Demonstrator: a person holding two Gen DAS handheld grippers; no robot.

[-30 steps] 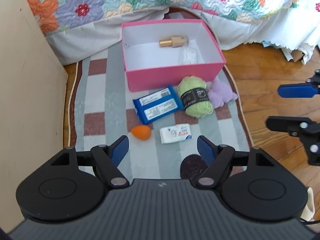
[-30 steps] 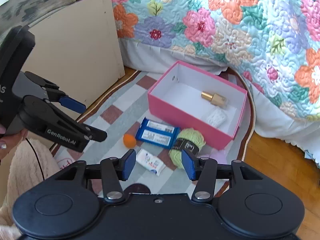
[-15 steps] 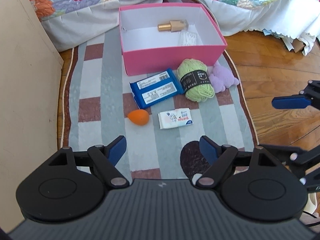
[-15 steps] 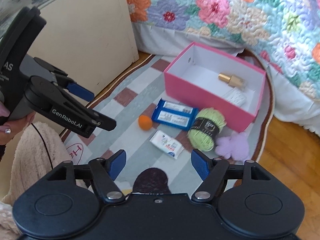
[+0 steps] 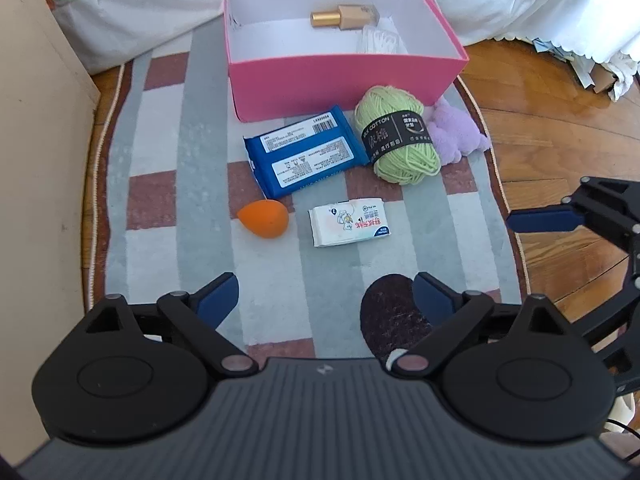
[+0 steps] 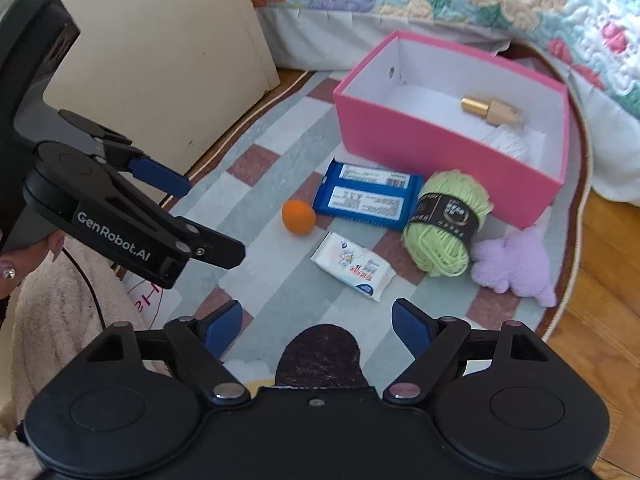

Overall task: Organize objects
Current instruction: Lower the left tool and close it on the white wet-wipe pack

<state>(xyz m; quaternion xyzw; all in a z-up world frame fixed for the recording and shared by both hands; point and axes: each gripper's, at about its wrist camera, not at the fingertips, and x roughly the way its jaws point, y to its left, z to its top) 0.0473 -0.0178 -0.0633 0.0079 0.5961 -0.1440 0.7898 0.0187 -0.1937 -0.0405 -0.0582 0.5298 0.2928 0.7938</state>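
Tissue pack (image 5: 349, 221) ahead; left gripper (image 5: 325, 298), right gripper (image 6: 318, 322) spread, hovering.

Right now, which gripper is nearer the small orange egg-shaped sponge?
Left. The left gripper, open, hangs just short of the orange egg-shaped sponge, slightly to its right. The right gripper, open, sits farther back and further right.

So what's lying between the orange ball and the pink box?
The blue packet, seen in both views, between the orange ball and pink box.
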